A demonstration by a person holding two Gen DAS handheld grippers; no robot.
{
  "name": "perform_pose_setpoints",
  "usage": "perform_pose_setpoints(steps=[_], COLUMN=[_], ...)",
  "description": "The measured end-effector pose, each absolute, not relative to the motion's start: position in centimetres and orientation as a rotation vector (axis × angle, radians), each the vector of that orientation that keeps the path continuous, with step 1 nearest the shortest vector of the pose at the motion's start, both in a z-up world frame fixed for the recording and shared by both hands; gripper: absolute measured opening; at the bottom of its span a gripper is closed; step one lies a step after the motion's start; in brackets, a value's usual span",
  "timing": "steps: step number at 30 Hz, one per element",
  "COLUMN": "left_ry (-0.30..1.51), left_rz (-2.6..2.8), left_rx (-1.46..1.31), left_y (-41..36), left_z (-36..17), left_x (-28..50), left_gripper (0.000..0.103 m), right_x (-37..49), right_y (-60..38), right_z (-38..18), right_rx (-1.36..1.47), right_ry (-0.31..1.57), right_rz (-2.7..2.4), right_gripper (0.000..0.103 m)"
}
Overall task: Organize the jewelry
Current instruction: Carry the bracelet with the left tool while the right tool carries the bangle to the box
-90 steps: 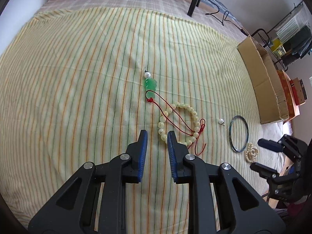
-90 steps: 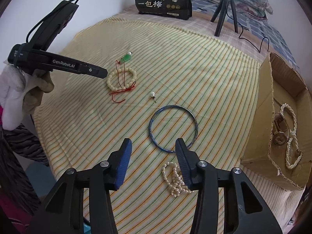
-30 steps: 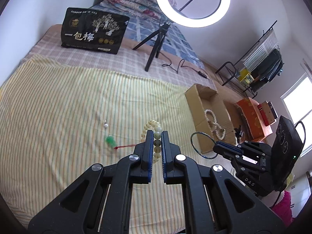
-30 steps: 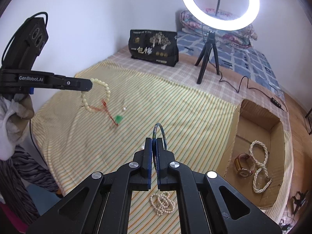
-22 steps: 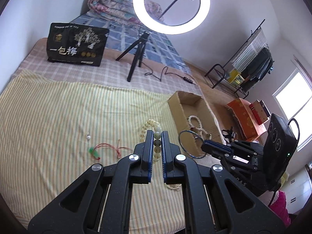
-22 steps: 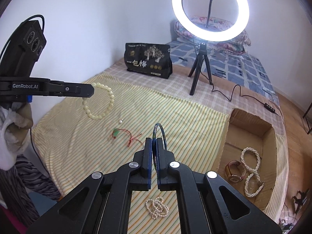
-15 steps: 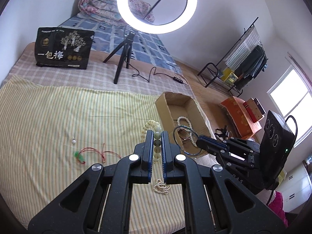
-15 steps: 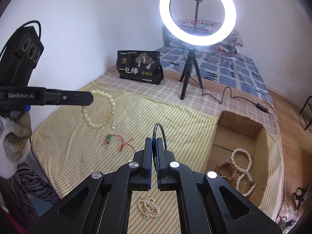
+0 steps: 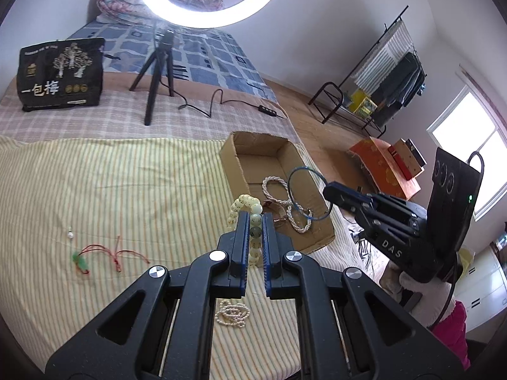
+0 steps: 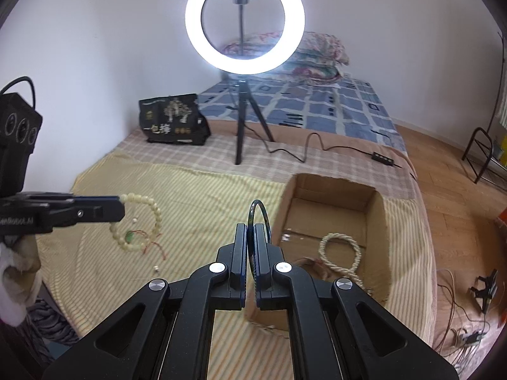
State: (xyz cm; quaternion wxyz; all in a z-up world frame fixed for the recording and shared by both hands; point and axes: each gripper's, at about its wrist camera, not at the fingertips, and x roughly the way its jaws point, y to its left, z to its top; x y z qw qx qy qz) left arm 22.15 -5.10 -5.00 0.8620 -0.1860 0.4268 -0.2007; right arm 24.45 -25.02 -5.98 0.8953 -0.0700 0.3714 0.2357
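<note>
My left gripper (image 9: 254, 218) is shut on a pale bead bracelet (image 9: 242, 206) and holds it in the air above the striped cloth; the bracelet also shows in the right wrist view (image 10: 152, 206). My right gripper (image 10: 251, 229) is shut on a thin blue bangle (image 10: 260, 210), which hangs over the open cardboard box (image 9: 234, 164) in the left wrist view (image 9: 293, 180). The box holds a pearl necklace (image 10: 340, 251) and a watch. A pearl cluster (image 9: 231, 313), a green pendant on red cord (image 9: 83, 261) and a small pearl piece (image 9: 69, 235) lie on the cloth.
A ring light on a tripod (image 10: 244, 22) and a black printed bag (image 10: 172, 120) stand on the bed behind the cloth. A cable with an inline switch (image 10: 381, 158) runs across the checked blanket. A clothes rack (image 9: 389, 76) and orange boxes (image 9: 385, 166) stand on the floor beyond.
Both grippers went from open above the cloth to shut on jewelry, lifted it, and carried it toward the cardboard box. The red cord with green pendant stayed on the cloth.
</note>
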Motion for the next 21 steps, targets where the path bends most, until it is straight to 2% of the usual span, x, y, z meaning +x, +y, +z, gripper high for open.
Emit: perform_pose_setpoints(steps=[21], left_ry=[0.946], left_rz=[-0.503], left_rx=[-0.320], left_y=[-15.1], left_z=[-7.8], left_x=[26.6], left_gripper=[0.005], right_x=[31.8], right_y=[-31.5], right_z=[-9.1], right_rx=[-0.081], right_ry=[0.805], right_rz=[0.372], right_gripper=[0.002])
